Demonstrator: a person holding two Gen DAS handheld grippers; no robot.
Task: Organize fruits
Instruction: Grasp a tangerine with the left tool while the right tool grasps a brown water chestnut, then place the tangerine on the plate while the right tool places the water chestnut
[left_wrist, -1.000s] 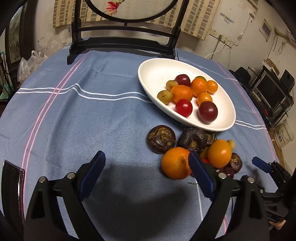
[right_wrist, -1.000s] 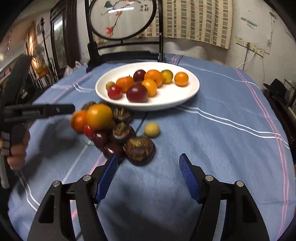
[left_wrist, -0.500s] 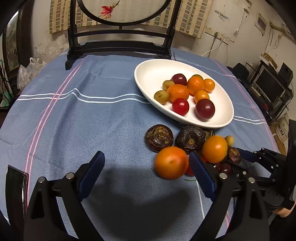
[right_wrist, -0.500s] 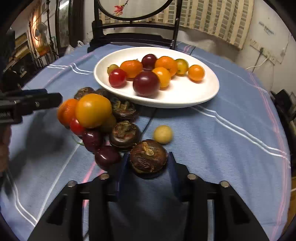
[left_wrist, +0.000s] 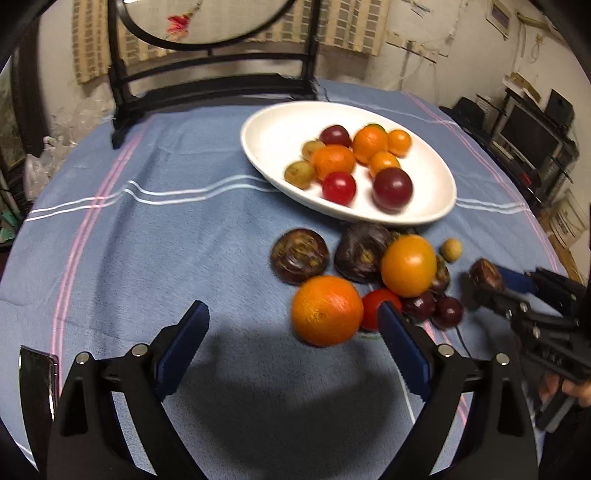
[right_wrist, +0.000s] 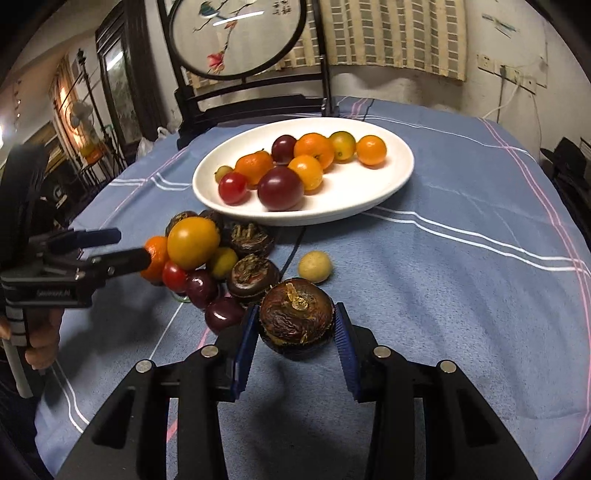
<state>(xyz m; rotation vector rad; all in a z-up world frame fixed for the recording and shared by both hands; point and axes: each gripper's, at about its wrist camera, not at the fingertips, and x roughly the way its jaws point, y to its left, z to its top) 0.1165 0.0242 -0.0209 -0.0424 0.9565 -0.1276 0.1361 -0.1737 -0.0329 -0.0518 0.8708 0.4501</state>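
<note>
Right gripper lifts one water chestnut; the plate waits beyond.

At the left, the left gripper (left_wrist: 291, 343) stands wide and empty near the large orange (left_wrist: 327, 310) of the loose fruit pile (right_wrist: 207, 258). To the right, the right gripper (right_wrist: 295, 332) is clenched on a dark water chestnut (right_wrist: 295, 319), seemingly just above the tabletop (right_wrist: 461, 295). I judge the next move is to carry it to the far white plate (right_wrist: 391, 177). The chestnut's underside is hidden, and some motion blur remains.

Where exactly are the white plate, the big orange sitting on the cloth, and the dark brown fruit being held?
white plate (right_wrist: 391, 173), right wrist view, bare inner surface near its right rim.
big orange (left_wrist: 327, 310), left wrist view, middle of its peel.
dark brown fruit (right_wrist: 295, 317), right wrist view, its top, between the fingers.
</note>
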